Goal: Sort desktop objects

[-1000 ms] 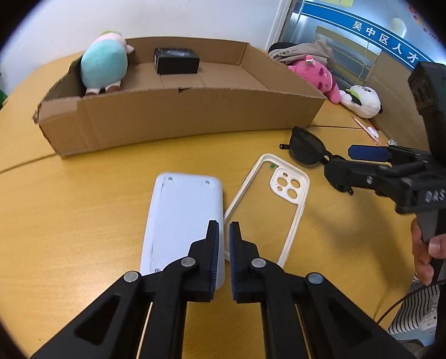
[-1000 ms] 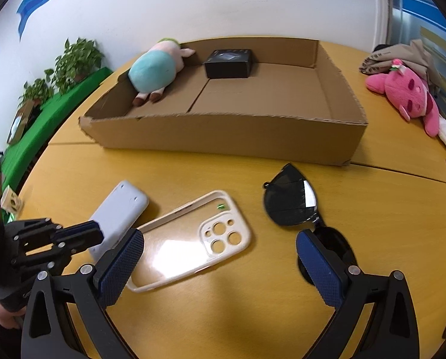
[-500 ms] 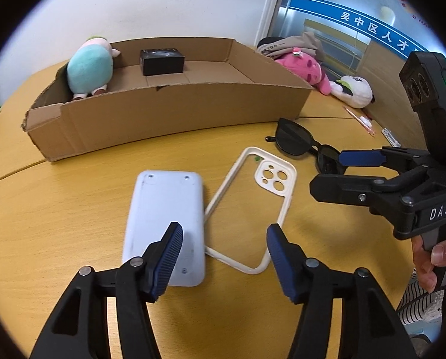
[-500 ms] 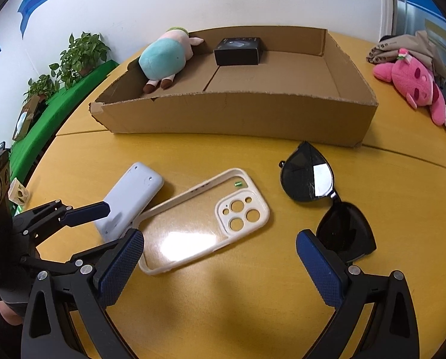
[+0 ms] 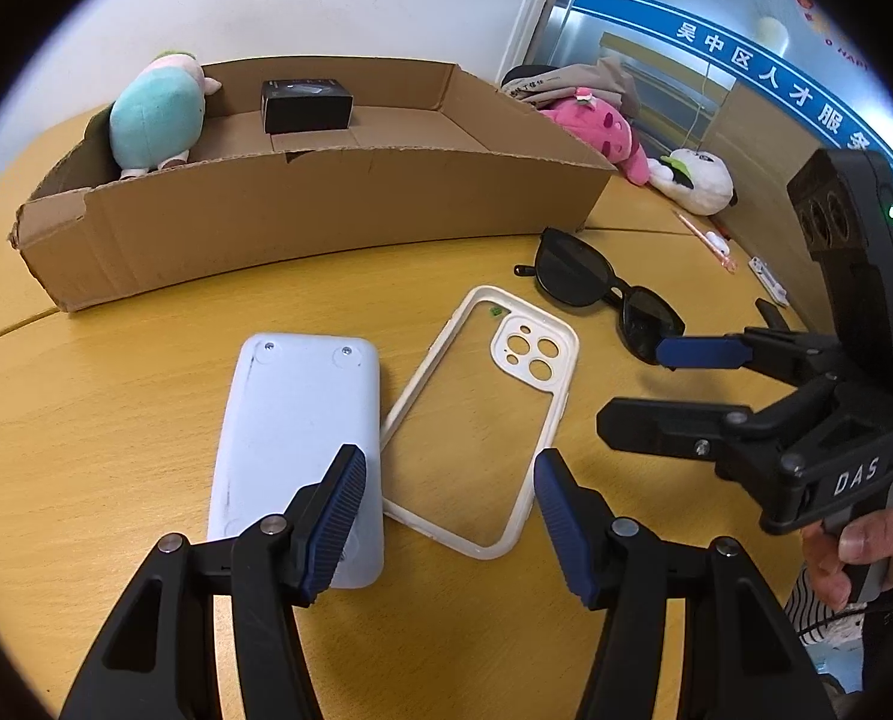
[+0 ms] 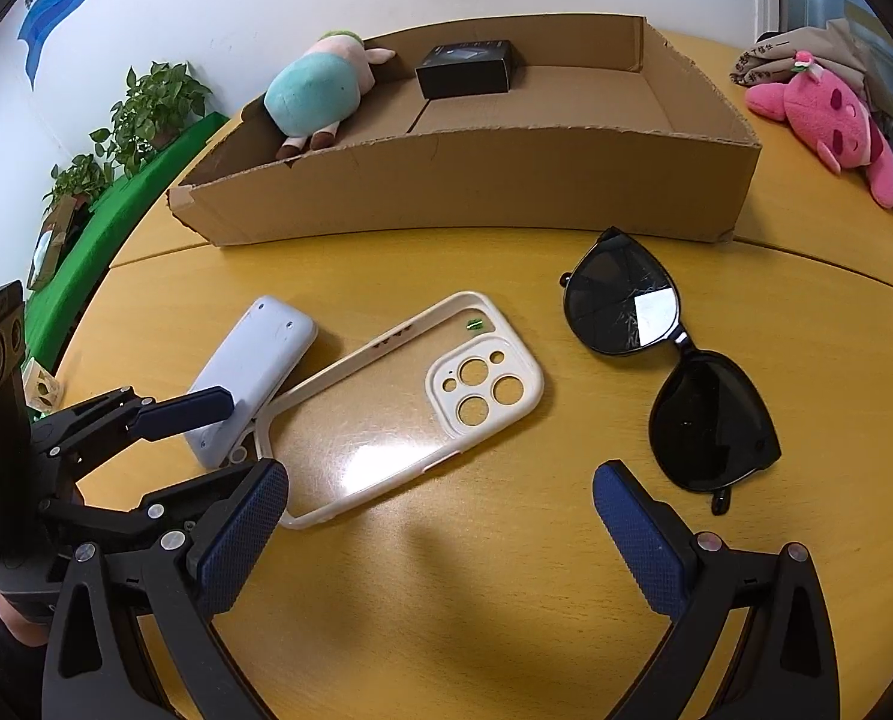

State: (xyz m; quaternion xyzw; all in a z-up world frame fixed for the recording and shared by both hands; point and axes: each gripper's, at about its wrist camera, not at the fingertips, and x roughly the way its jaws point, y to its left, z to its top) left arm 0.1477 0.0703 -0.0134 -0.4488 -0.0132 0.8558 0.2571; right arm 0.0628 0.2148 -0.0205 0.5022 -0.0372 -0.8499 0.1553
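**Two tongs poised over scattered desktop items**

A round yellow wooden surface (image 6: 506,630) carries a long, shallow cardboard box (image 5: 302,216), which holds a teal plush toy (image 5: 155,120) at its left end and a small black box (image 5: 306,105) near its back wall. On the surface in front of the box lie, from left to right, a white power bank (image 5: 296,444) face down, a cream phone case (image 5: 488,414) whose edge touches the power bank, and black sunglasses (image 6: 674,372) well apart from the case.

The left tongs (image 5: 449,516) hang spread above the near ends of the power bank and the case, pinching nothing; one blue pad overlaps the power bank in the left wrist view. The right tongs (image 6: 440,540) are spread wide above the bare surface between case and sunglasses, also holding nothing.

Only the right wrist view shows the cracked lens of the sunglasses, a green ledge (image 6: 116,222) with potted plants (image 6: 146,114) to the left, and the left tongs from the side. Only the left wrist view shows a white panda plush (image 5: 695,180), a glass door with a blue band of Chinese characters (image 5: 764,78), and a person's hand (image 5: 866,546) gripping the right tool's handle. Both views catch a pink plush toy (image 6: 830,120) lying against folded fabric beyond the box.
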